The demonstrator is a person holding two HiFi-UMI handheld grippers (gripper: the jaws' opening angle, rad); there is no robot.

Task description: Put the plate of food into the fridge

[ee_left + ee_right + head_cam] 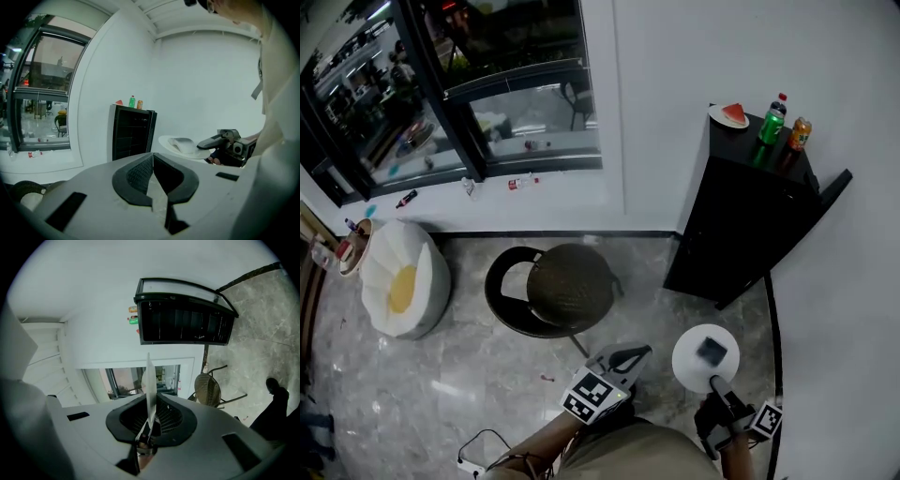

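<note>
My right gripper [715, 382] is shut on the near rim of a white plate [703, 356] that carries a greyish piece of food [712, 352]. In the right gripper view the plate [150, 380] stands edge-on between the jaws. The black fridge [741, 225] stands against the wall ahead at the right, and its glass door [183, 322] looks closed. My left gripper [639, 352] hangs left of the plate, shut and empty. In the left gripper view the plate [183, 145] and the right gripper [225, 140] show at the right, with the fridge [132, 133] behind.
On the fridge top sit a small plate with a watermelon slice [731, 115], a green bottle [772, 124] and an orange can [800, 133]. A round wicker chair [567, 281] stands left of the fridge. A white beanbag [403, 277] lies under the window, and a cable [478, 450] is on the floor.
</note>
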